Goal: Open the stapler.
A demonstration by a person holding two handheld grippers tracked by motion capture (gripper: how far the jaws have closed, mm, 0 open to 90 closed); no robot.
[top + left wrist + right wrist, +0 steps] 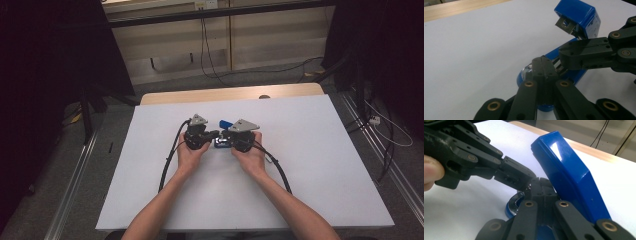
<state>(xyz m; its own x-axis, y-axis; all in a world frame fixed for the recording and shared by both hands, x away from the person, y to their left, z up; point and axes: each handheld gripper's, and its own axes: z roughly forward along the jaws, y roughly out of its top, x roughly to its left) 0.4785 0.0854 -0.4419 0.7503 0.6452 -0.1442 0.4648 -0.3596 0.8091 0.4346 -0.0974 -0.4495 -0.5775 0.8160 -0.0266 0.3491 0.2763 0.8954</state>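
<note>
Both the left gripper point(216, 133) and the right gripper point(223, 136), jaws pinched together, press into the opened blue stapler point(223, 141) mid-table between them, seemingly steadying its base while the lid stands raised.

Blue stapler point(576, 22), top swung open, apparently mid-table on white sheet.

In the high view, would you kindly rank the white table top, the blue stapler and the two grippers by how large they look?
1. White table top, by far the largest.
2. Left gripper and right gripper: they look alike, so no ranking between them.
3. Blue stapler, smallest, though the grippers partly cover it.
</note>
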